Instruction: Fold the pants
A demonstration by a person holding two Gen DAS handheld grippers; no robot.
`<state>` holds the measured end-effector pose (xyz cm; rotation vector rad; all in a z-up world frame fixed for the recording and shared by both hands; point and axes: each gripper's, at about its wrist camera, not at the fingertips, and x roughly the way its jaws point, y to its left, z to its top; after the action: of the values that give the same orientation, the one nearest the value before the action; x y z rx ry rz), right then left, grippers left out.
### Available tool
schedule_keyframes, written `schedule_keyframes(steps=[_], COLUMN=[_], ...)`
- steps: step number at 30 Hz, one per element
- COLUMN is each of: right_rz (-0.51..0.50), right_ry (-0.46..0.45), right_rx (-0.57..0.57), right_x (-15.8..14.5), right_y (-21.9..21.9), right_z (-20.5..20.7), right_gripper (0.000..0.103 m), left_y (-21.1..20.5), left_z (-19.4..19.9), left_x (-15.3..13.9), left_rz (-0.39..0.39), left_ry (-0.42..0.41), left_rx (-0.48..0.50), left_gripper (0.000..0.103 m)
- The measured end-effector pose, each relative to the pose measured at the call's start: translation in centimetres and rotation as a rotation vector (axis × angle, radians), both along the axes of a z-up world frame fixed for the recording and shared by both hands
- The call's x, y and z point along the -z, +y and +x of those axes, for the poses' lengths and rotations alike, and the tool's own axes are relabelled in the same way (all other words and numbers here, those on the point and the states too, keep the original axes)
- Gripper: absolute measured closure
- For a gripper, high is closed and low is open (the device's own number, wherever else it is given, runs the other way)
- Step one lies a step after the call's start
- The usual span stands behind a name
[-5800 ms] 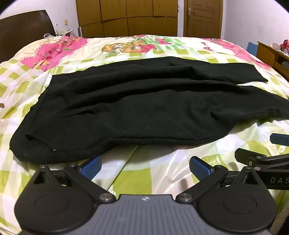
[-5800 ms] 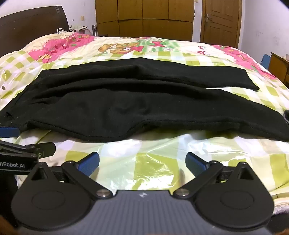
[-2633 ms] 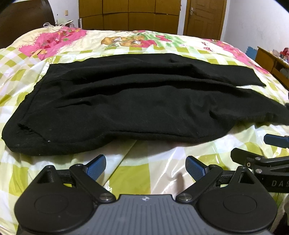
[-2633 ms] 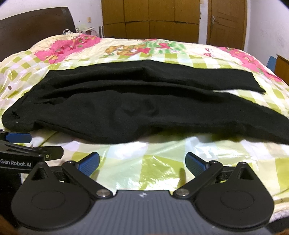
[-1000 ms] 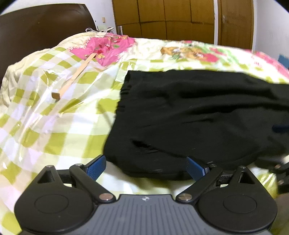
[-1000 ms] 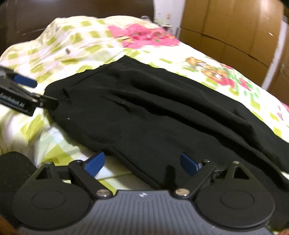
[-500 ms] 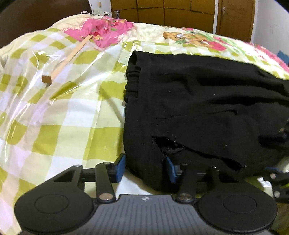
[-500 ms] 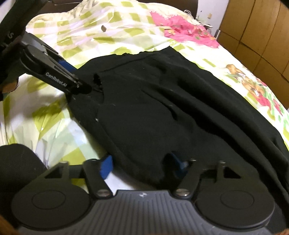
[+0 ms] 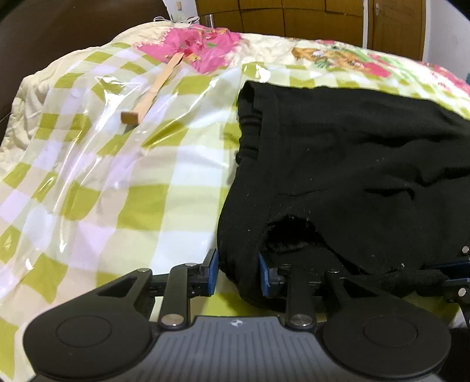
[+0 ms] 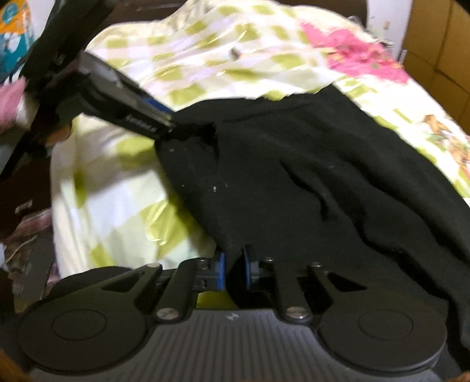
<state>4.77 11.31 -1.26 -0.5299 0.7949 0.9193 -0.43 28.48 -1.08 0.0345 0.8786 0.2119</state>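
One pair of black pants (image 9: 352, 164) lies on one bed (image 9: 123, 176). Two claws are at it: the left claw (image 9: 238, 271) and the right claw (image 10: 234, 271), each with two blue-padded fingers. One wooden stick (image 9: 155, 89) rests on the checked cover. One wooden door (image 9: 395, 25) stands beyond, beside one row of wooden cupboards (image 9: 279, 16).
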Motion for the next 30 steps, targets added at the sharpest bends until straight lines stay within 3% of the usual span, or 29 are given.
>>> schedule_keyframes(steps=[3,5,7,10,13,16,19,25,30], right_rz=[-0.007,0.050,0.103,0.184,0.197,0.202,0.214,0.286,0.425], right_ry=[0.010,0.040,0.054,0.025,-0.003,0.001,0.009,0.011,0.093], right_rx=[0.000,0.027,0.068,0.175,0.336,0.531,0.751,1.178,1.402], right_x=[0.4,-0.5,-1.6,-3.3,-4.0,-4.0,-3.8,-2.6,-0.5], right_y=[0.5,-0.7,-2.6,-7.3,-12.8,-19.6,-27.1,-42.8,-51.0], right_z=[-0.1,0.2,0.7,0.8,1.1,0.9,0.8,0.3,1.4], right_gripper=[0.083,0.083,0.076,0.073,0.064,0.064,0.064,0.064,0.062], left_y=[-0.5,-0.7,-1.2,-2.0,-4.8,-9.2,-15.0,-29.2,-37.8], left_z=[-0.4,-0.8,-1.4,-1.9,-2.6,-1.6,0.4,4.7,7.2], left_x=[-0.4,-1.4,-2.5,-3.8,-5.4,-6.4,-6.5,-4.8,-3.3], left_rz=[0.002,0.004,0.008,0.023,0.056,0.054,-0.006,-0.084,-0.100], left_ry=[-0.012,-0.030,-0.050,-0.073,-0.105,-0.125,-0.128,-0.080,-0.025], left_rx=[-0.009,-0.018,-0.036,-0.061,-0.024,0.078,0.221,0.548,0.727], left_gripper=[0.059,0.057,0.057,0.057,0.057,0.057,0.057,0.057,0.056])
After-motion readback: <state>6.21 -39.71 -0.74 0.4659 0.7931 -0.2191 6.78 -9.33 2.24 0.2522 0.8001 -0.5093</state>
